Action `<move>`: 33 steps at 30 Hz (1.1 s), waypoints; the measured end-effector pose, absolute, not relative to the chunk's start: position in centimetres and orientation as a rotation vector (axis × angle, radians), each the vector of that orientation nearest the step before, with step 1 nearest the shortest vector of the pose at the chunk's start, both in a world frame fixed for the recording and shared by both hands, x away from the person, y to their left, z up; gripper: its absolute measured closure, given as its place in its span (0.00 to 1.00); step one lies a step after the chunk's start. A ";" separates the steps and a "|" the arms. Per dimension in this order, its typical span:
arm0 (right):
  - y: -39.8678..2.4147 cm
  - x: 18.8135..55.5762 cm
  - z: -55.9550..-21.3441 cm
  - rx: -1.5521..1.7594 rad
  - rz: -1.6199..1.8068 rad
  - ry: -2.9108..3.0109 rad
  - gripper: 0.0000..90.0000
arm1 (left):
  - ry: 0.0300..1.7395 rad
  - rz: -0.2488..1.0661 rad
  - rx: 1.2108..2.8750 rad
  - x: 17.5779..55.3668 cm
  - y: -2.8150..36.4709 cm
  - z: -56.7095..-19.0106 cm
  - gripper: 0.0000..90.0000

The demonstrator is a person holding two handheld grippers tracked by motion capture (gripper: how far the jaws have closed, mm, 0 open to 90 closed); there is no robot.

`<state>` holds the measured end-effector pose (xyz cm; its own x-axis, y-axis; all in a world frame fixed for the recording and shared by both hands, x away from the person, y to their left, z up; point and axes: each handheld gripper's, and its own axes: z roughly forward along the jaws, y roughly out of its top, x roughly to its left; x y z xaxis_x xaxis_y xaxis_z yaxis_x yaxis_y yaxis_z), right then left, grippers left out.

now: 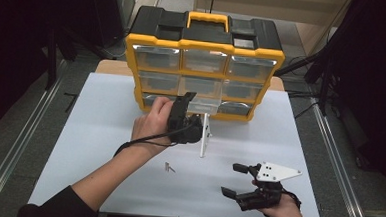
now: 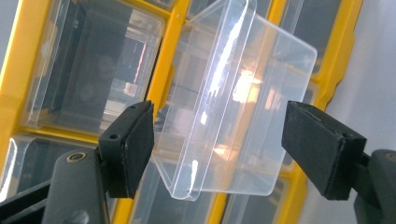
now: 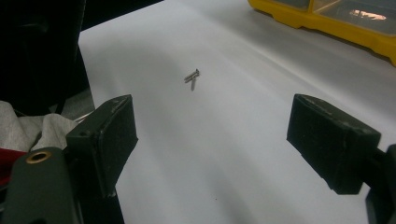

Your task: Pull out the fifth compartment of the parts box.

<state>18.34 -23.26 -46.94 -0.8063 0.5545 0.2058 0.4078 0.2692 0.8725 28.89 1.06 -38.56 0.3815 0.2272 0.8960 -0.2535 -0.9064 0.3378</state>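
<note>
1. The clear drawer [image 2: 233, 107] sits pulled partway out of the bottom row, middle slot, of the yellow-and-black organizer [image 1: 204, 44]. It sticks out toward you, tilted in the left gripper view.
2. Your left claw [image 2: 217, 149] is right at that drawer, jaws standing wide. The left pad is just beside the drawer's front lip and the right pad is clear of its side wall. Nothing is gripped.
3. In the high view your left claw [image 1: 193, 108] points at the organizer's front, with its grey plate on edge beside it.
4. The closed clear drawers of the organizer flank the open one on both sides and above. The yellow frame bars [image 2: 163, 74] run close beside the left pad.
5. The organizer stands at the far edge of the white desk [image 1: 100, 123], handle on top.
6. Two small screws [image 1: 168, 167] lie crossed on the desk, nearer you, well apart from the drawer, between your two hands.
7. Your right claw [image 1: 237, 180] is low over the desk at the near right, jaws wide open and holding nothing.
8. In the right gripper view the screws [image 3: 192, 78] lie ahead of your right claw [image 3: 210, 144], not between the pads. The organizer's yellow base [image 3: 327, 25] is far off at the top right.
</note>
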 end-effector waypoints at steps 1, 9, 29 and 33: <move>-23.3 18.3 -46.9 0.912 1.573 2.388 0.19 | -0.006 1.518 2.217 28.9 1.1 -38.5 0.29; -23.2 18.3 -47.0 0.915 1.572 2.394 0.19 | 0.119 1.388 2.138 29.0 1.7 -38.3 0.29; -23.2 18.3 -47.0 0.915 1.568 2.399 0.19 | 0.348 1.009 2.047 29.8 3.4 -37.3 0.28; -23.2 18.3 -47.0 0.914 1.567 2.400 0.19 | 0.378 0.942 2.033 30.0 3.7 -37.2 0.28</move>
<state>18.30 -23.16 -47.01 -0.8072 0.5519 0.2093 0.4135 0.2757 0.8678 29.96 3.70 -37.24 0.6719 0.5612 0.4834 -0.0720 -0.6000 0.7968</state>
